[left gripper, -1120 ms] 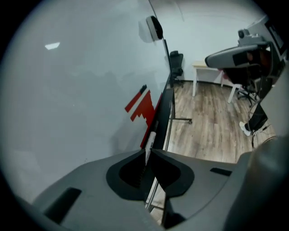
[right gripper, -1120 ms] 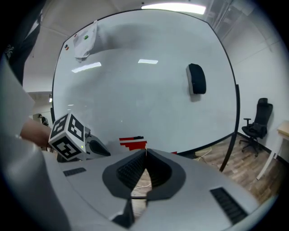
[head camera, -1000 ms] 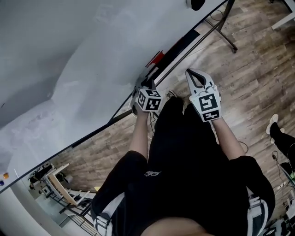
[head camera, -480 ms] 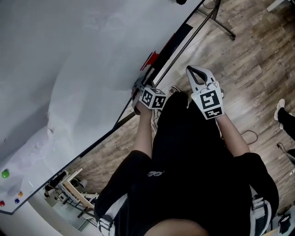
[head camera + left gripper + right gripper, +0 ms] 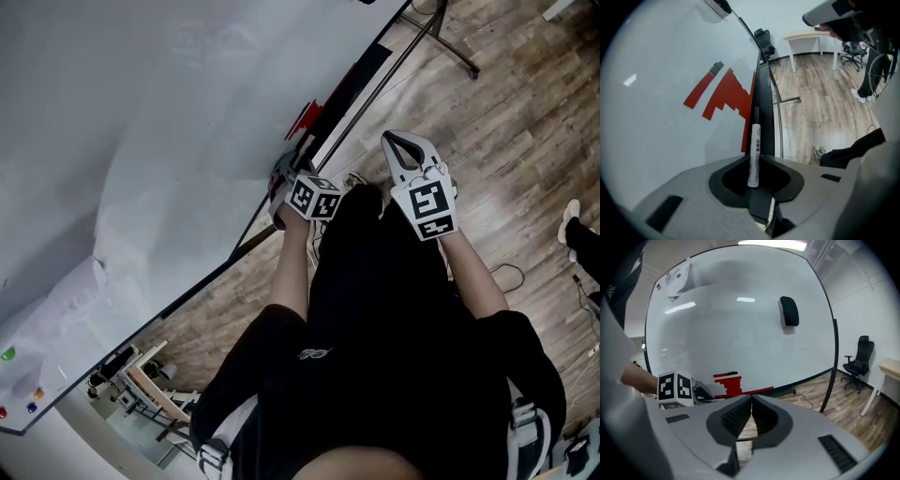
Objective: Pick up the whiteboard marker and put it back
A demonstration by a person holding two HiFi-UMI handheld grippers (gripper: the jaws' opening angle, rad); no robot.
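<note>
While the left gripper (image 5: 753, 160) was clenched on the whiteboard marker (image 5: 754, 140), pinching the white barrel near its tail so that the dark end stuck out ahead, the step in hand looked to be the putting-back. The marker was at the bottom edge of the whiteboard (image 5: 141, 141), lined up with the dark tray (image 5: 765, 112) that ran under that edge, close to the red marks (image 5: 724, 93) drawn on the board. Whether the marker's far end had met the tray could not be told from any view.

The right gripper (image 5: 750, 414) was closed on nothing and hung on the floor side of the tray, apart from the left one, with no part in the placing.

Doing this step well probably meant keeping the barrel parallel to the tray and lowering it until its whole length rested there, not just the front end. With the hold so far back, the long free end would likely tip down first, so a flatter wrist seemed wise. The jaws would best have parted slowly and only once the marker was bearing on the tray. A withdrawal back along the tray's line seemed safer than a sideways one, since a round barrel nudged across a narrow ledge could roll over the front lip onto the wooden floor (image 5: 506, 141)
</note>
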